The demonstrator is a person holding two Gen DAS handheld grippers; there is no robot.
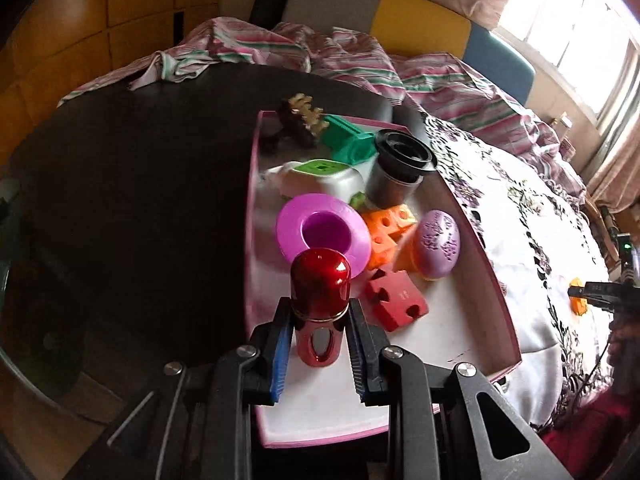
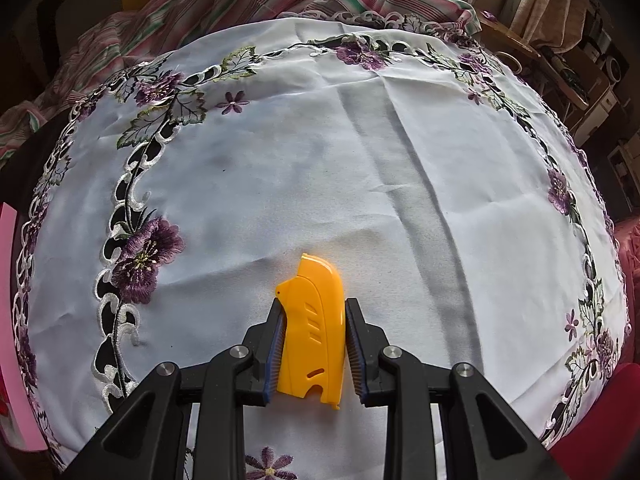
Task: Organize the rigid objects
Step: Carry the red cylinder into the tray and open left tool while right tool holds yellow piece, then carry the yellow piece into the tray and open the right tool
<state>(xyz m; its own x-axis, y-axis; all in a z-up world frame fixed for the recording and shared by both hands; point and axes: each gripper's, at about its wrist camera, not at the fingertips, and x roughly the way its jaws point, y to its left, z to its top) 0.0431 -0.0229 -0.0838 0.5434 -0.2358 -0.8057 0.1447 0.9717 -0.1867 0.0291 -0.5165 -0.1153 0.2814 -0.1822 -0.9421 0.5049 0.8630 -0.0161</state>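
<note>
My left gripper (image 1: pixel 319 320) is shut on a shiny red capsule-shaped object (image 1: pixel 320 292) and holds it above the near part of a pink-rimmed box (image 1: pixel 496 280). The box holds a purple funnel-like cup (image 1: pixel 320 232), an orange holed block (image 1: pixel 386 236), a red puzzle block (image 1: pixel 396 300), a purple oval soap (image 1: pixel 438 244), a black cylinder (image 1: pixel 396 168), a green piece (image 1: pixel 348 140) and a white-green case (image 1: pixel 320 178). My right gripper (image 2: pixel 314 320) is shut on a yellow plastic piece (image 2: pixel 314 332) over the white embroidered cloth (image 2: pixel 360 160); it also shows in the left wrist view (image 1: pixel 600 292).
The box lies across the dark round table (image 1: pixel 140 200) and the white flowered cloth (image 1: pixel 540 220). Striped pink fabric (image 1: pixel 320 52) is bunched at the back. The pink box edge (image 2: pixel 8 280) shows at far left of the right wrist view.
</note>
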